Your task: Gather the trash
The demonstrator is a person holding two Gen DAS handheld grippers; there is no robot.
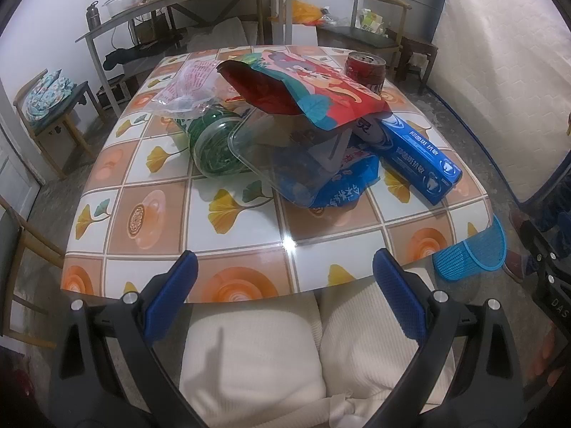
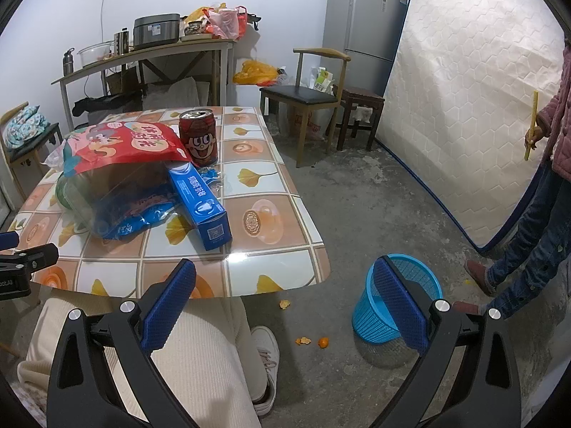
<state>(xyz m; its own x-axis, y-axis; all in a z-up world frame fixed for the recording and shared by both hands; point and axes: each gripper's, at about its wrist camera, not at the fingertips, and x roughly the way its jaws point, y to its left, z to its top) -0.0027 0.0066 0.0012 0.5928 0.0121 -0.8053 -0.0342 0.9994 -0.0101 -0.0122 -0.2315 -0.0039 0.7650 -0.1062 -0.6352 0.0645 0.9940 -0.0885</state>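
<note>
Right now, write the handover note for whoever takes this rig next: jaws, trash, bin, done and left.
Left gripper: jaws wide open, empty, held at the near table edge.
Right gripper: jaws wide open, empty, off the table's right corner, above the floor.
Trash is all piled mid-table: snack bag on top, clear tub and green jar under it, blue pouch at the bottom, toothpaste box on the right side, red can standing behind.
Bin is on the floor to the table's right; nothing seen inside it.
Done: nothing collected.
Left: everything. Peel scraps lie on the floor too.
</note>
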